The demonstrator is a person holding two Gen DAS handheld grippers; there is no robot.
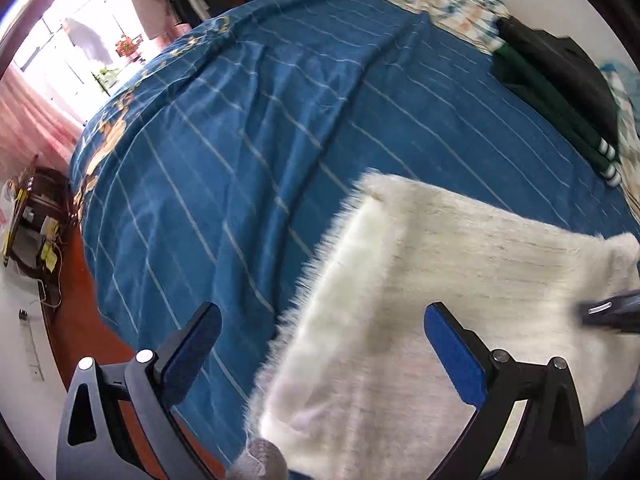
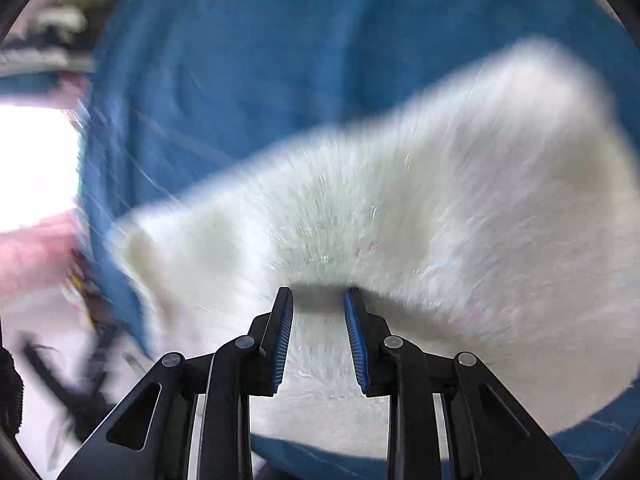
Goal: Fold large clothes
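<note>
The right tongs (image 2: 319,300) pinch a fold of the white furry garment (image 1: 440,264) to carry it across the bed (image 1: 240,140), while the left tongs (image 1: 320,316) hover spread wide above its near edge, gripping nothing.

Fluffy white garment (image 1: 460,280), knit-textured cream inside. Bedsheet (image 1: 240,140) deep blue with thin white stripes, tan floral border. Folded clothes (image 1: 560,92) dark green and black, white cuff stripes. Curtains (image 1: 32,120) pink. Claw pads (image 1: 456,352) blue, frames black.
</note>
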